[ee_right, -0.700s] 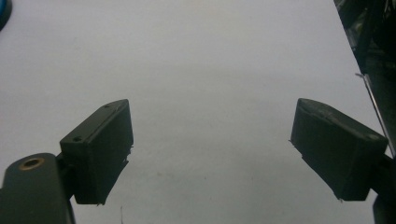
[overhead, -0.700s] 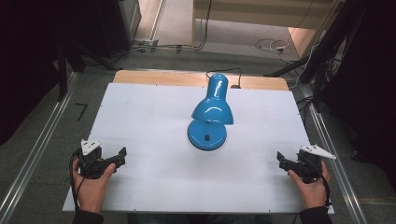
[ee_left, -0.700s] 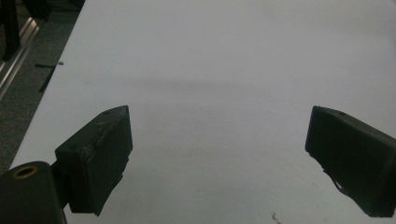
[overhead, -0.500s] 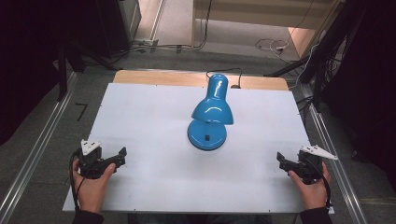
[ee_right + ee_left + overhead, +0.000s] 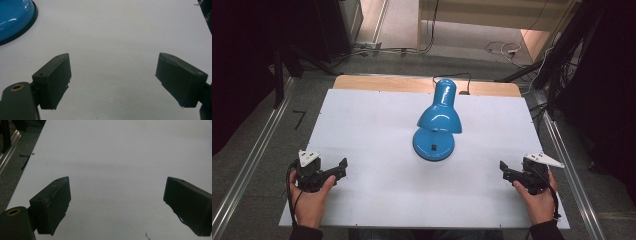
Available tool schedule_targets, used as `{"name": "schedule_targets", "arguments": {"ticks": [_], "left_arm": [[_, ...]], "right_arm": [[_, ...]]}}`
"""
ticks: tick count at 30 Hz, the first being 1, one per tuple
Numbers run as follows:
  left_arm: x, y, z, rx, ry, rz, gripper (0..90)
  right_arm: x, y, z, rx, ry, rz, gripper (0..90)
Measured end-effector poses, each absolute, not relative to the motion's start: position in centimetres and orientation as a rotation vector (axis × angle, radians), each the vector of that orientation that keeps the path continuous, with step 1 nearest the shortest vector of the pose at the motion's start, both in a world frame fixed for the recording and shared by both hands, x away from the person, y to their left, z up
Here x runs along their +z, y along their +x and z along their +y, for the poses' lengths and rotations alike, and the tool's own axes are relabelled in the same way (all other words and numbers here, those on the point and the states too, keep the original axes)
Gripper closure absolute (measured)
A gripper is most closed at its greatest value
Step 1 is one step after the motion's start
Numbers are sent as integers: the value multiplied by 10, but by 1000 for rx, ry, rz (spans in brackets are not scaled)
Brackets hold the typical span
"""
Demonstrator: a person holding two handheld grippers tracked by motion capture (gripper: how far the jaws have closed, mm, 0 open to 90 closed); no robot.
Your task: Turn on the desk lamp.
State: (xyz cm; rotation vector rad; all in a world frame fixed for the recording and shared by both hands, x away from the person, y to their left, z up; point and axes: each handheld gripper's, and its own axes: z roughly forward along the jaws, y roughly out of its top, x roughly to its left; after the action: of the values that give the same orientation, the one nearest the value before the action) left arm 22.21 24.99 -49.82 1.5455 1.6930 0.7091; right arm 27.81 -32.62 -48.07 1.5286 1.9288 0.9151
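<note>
A blue desk lamp stands in the middle of the white table, its shade bent over its round base; the base's edge shows at the top left of the right gripper view. My left gripper rests near the front left corner, held in a hand, jaws wide apart over bare table. My right gripper sits near the front right corner, also open with nothing between its jaws. Both are well apart from the lamp.
A wooden strip runs along the table's far edge, where the lamp's black cable leaves. Metal rails flank the table on both sides. Cables lie on the floor beyond.
</note>
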Motion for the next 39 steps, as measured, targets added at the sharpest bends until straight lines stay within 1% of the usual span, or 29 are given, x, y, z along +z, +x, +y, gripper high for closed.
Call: {"name": "schedule_targets", "arguments": {"ticks": [21,39], "left_arm": [[-498,222,251,710,1543,1693,82],[-499,222,250,708,1546,1691,82]], "right_arm": [[-481,282,-312,933,1501,1972,116],[-479,288,-286,958,1447,2025,116]]}}
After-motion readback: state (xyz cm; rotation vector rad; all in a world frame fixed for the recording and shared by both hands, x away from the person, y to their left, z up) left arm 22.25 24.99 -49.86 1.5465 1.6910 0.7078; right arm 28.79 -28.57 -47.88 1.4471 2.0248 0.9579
